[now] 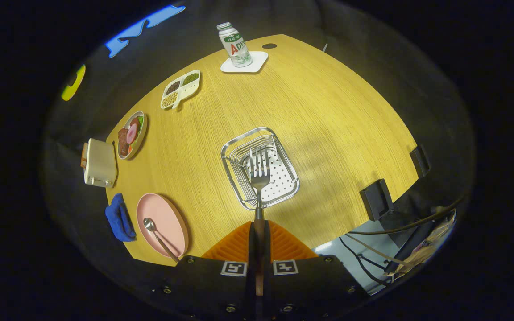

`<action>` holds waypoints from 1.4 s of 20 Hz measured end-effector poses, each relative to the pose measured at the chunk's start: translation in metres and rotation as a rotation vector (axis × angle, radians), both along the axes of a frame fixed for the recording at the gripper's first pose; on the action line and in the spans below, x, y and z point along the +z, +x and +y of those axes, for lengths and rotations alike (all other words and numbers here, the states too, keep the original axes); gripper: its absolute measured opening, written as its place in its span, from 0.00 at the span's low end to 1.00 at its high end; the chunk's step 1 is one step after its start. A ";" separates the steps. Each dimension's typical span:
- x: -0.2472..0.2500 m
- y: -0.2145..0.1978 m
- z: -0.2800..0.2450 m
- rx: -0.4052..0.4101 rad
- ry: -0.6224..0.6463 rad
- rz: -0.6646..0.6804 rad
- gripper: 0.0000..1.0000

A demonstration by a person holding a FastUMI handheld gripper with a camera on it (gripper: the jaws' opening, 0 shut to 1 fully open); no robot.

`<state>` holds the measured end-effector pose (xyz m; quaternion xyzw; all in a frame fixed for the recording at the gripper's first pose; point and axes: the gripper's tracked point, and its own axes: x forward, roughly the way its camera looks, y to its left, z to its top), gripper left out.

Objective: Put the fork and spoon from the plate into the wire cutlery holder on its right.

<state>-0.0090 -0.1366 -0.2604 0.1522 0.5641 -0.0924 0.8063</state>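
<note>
My gripper (259, 232) is shut on the handle of a metal fork (259, 176), whose tines point ahead and hang over the wire cutlery holder (283, 147). The holder is a silver wire basket with a perforated floor, standing on the wooden table just beyond my fingers. A pink plate (167, 223) lies to the left of my fingers near the table's front edge. On it rests a spoon (156, 234) with its bowl toward the far side and its dark handle toward me.
A blue cloth (118, 218) lies left of the plate, a cream toaster (100, 162) beyond it. Further back are a plate of food (131, 133), a divided dish of beans (180, 88) and a bottle (234, 44) on a white coaster. Black clamps (376, 198) grip the table's right edge.
</note>
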 end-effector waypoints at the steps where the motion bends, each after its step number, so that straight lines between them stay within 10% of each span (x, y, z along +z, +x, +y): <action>1: 0.000 -0.001 -0.002 -0.003 -0.005 0.004 0.07; 9: 0.018 0.007 -0.008 -0.025 0.012 -0.055 0.27; 19: 0.071 0.018 -0.008 -0.042 -0.033 -0.246 0.27; 28: 0.089 0.035 0.084 0.136 -0.038 -0.351 0.27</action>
